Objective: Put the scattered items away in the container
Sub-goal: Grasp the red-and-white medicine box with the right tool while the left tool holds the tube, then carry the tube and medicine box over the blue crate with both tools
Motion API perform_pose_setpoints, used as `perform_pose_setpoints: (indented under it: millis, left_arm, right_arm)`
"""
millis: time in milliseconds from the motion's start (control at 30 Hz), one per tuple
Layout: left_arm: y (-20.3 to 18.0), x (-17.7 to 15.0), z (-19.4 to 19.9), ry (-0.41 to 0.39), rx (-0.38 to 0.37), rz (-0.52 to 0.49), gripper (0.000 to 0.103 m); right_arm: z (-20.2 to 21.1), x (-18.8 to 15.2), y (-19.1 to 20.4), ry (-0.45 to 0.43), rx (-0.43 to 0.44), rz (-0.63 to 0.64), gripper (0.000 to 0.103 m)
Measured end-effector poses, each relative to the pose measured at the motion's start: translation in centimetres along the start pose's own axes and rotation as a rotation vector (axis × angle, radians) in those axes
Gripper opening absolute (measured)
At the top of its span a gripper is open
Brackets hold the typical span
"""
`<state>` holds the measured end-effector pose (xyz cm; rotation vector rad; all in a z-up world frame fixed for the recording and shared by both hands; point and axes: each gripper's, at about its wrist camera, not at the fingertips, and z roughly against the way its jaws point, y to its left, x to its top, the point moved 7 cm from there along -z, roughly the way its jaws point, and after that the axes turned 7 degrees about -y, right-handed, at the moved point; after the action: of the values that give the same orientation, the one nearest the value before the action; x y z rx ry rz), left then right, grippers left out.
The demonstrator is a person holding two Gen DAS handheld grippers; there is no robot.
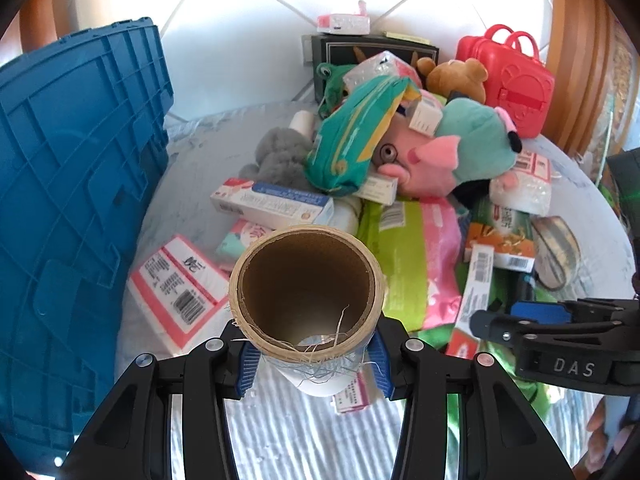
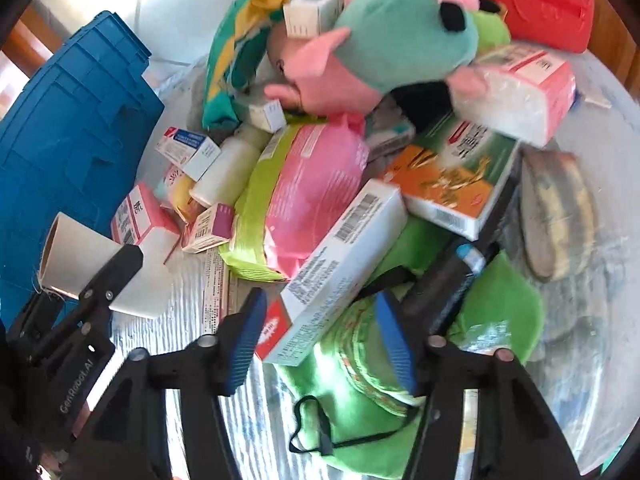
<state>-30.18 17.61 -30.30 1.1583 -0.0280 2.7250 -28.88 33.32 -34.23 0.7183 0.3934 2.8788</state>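
Note:
My left gripper [image 1: 312, 364] is shut on a brown cardboard roll [image 1: 306, 292], which stands upright between the blue pads with frayed threads at its rim. The blue crate [image 1: 72, 200] rises just left of it. My right gripper [image 2: 320, 344] is open above the pile. The red-printed end of a long white box [image 2: 340, 264] lies between its jaws, close to the left pad, over a green cloth [image 2: 360, 392]. In the right wrist view the left gripper [image 2: 108, 276] and the roll [image 2: 80, 264] show at the lower left, beside the crate [image 2: 68, 152].
A heap covers the table: a pig plush in a teal hood [image 2: 380, 48], a pink-and-green pack [image 2: 304, 192], an orange-and-green box [image 2: 452, 184], tissue packs [image 1: 176, 288], a toothpaste box [image 1: 272, 204] and a red toy case [image 1: 508, 80]. A black tube [image 2: 452, 280] lies right of the jaws.

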Motion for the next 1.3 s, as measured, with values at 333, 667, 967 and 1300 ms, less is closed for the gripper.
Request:
perform_pose_setpoints:
  millis: [333, 667, 967, 1300]
  left_arm:
    - [-0.6, -1.6, -3.7, 0.069, -0.059, -0.014, 0.045]
    - [-2.0, -0.2, -2.0, 0.032, -0.103, -0.014, 0.045]
    - [-3.4, 0.0, -0.4, 0.013, -0.122, -0.024, 0.045]
    - [-3.9, 1.2, 2.5, -0.035, -0.093, -0.013, 0.045]
  right_arm:
    - [-5.6, -0.3, -0.8, 0.057, -0.058, -0.038, 0.052]
    - [-1.9, -1.2, -0.9, 0.018, -0.064, -0.027, 0.027]
    - [2.9, -2.0, -1.6, -0.043, -0.048, 0.02, 0.025]
    - [5.0, -0.2, -0.8, -0.086, -0.031, 0.069, 0.023]
